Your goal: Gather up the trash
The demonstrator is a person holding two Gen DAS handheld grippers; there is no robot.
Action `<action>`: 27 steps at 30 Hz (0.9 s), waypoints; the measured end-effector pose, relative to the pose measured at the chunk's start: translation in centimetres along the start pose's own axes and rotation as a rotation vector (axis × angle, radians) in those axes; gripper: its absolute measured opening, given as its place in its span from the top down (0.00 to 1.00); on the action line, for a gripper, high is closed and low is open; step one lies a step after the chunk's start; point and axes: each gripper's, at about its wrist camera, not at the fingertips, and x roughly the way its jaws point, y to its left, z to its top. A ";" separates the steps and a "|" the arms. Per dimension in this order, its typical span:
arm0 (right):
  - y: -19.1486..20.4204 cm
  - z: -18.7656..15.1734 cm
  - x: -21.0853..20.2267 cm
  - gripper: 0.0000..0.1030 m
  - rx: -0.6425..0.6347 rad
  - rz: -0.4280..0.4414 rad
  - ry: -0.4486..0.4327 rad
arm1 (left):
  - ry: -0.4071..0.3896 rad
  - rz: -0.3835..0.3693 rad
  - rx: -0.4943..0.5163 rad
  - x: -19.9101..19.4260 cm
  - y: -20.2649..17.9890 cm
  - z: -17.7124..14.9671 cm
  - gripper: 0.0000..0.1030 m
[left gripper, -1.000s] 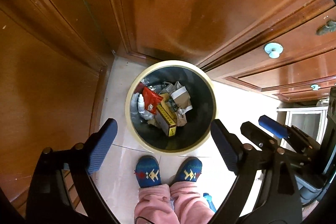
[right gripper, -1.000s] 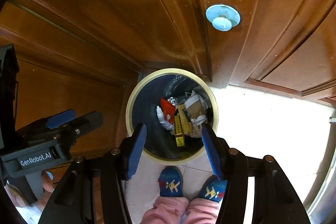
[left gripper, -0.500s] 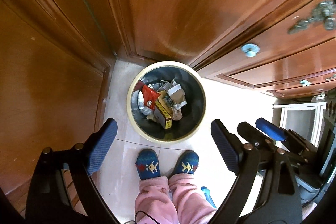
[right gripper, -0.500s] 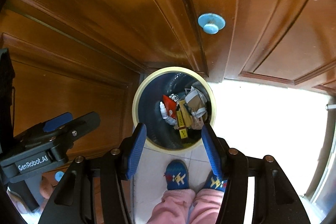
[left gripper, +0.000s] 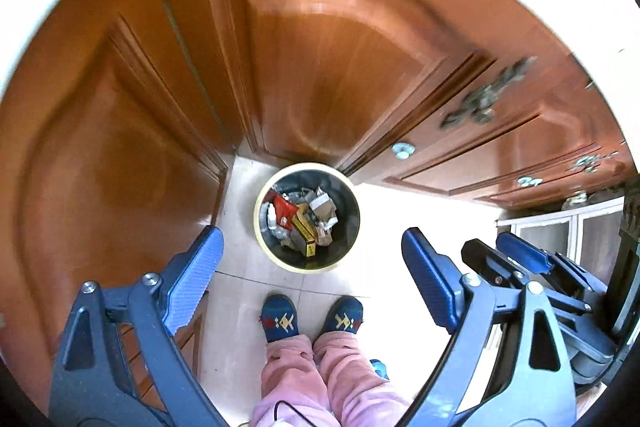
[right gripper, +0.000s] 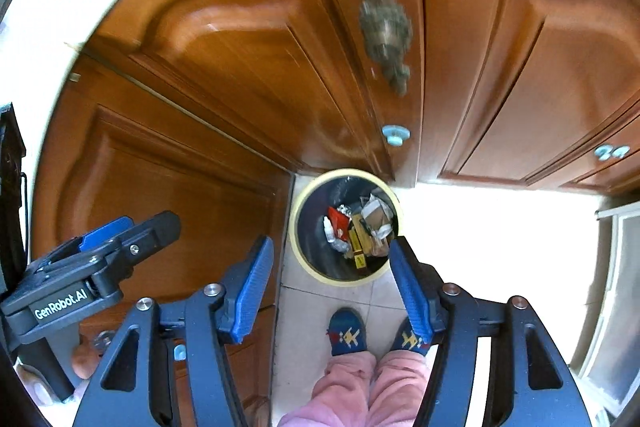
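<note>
The trash bin [left gripper: 307, 218] stood upright in the floor corner between the wooden cabinet doors [left gripper: 328, 67], mouth up to take drops. Its yellow box [left gripper: 305, 233] lay lengthwise, pointing near. Left tool [left gripper: 312, 267] gaped empty; right tool [right gripper: 332, 279] was opening (nothing between).

Ornate metal door handle [right gripper: 386, 27] above the trash bin [right gripper: 301, 227] is motion-blurred, shape unreadable; same handle [left gripper: 482, 101] smeared in the left wrist view. Items inside the bin too small to identify beyond a red wrapper [left gripper: 285, 207] and a yellow box [left gripper: 304, 233]; labels unreadable. Person's pink trousers [left gripper: 320, 379] below the bin cut off by the frame edge. Right slipper [right gripper: 408, 341] partly hidden behind a blue pad. Floor right of the bin blown out white. A hand [right gripper: 82, 361] far left of the bin, mostly hidden.
</note>
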 end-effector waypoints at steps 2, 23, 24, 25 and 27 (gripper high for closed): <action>0.7 0.3 -2.5 0.39 -0.005 0.011 -0.013 | -0.021 0.000 -0.001 -2.9 -0.3 0.1 0.14; 7.0 2.5 -26.0 0.35 -0.116 0.064 -0.258 | -0.263 0.057 0.052 -25.9 -3.4 2.8 0.14; 7.3 2.7 -27.1 0.34 -0.125 0.062 -0.281 | -0.268 0.062 0.059 -26.6 -3.6 3.0 0.14; 7.8 3.0 -27.9 0.34 -0.132 0.060 -0.296 | -0.271 0.064 0.066 -27.1 -3.9 3.0 0.14; 8.3 3.3 -29.5 0.33 -0.145 0.054 -0.325 | -0.274 0.058 0.078 -28.0 -4.2 3.3 0.14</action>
